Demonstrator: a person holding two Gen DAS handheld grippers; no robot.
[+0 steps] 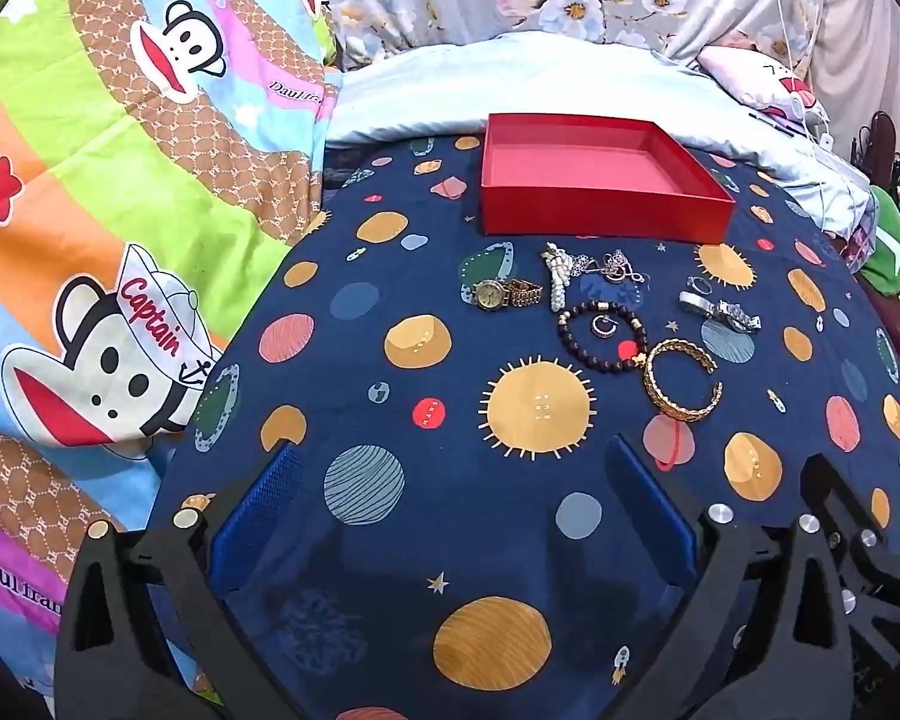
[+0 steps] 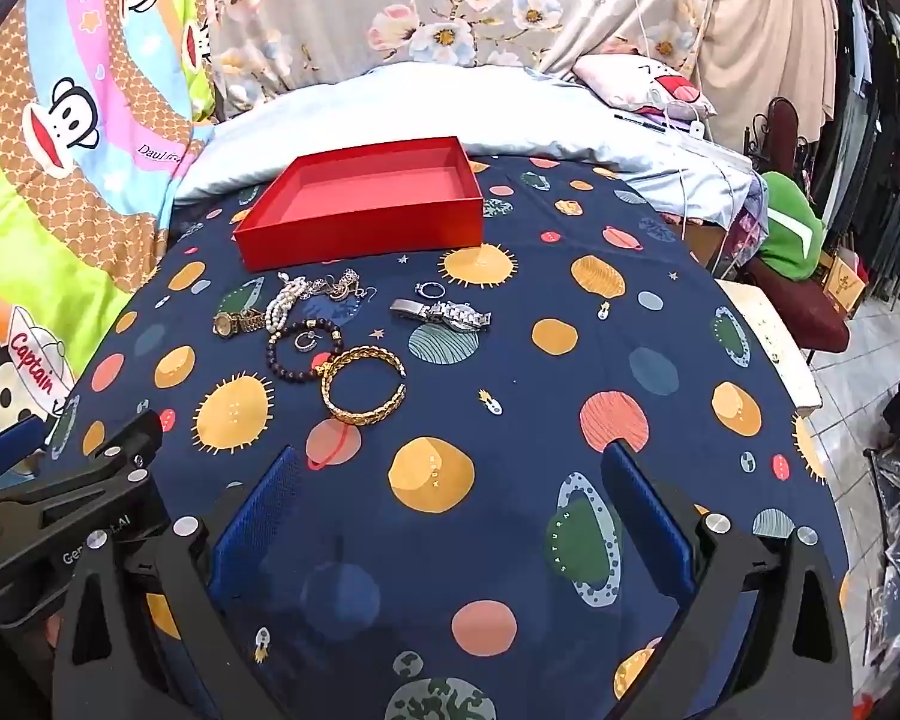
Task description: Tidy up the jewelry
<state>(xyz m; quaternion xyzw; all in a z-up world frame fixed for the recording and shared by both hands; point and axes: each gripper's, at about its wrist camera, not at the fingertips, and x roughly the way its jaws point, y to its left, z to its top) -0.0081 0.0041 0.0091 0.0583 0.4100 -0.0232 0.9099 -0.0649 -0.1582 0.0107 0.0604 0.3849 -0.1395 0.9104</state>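
Tangle of silver chains (image 1: 615, 267) beside the pearl strand (image 1: 558, 282): separate pieces too small to tell apart. Dial of the gold watch (image 2: 229, 322) unreadable. Left gripper (image 2: 48, 480) in the right wrist view cut off by the picture's left edge; both grippers' bodies cropped below

Bright, even light, soft shadows — fisheye-bent, dark-cornered edges, centre sharp.

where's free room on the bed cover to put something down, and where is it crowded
Free: the whole inside of the red box, and the wide stretch of navy planet cover right of the silver watch. Also bare between the gold bangle and the open left gripper. Crowded: just in front of the box, where gold watch, pearls and bead bracelet cluster.
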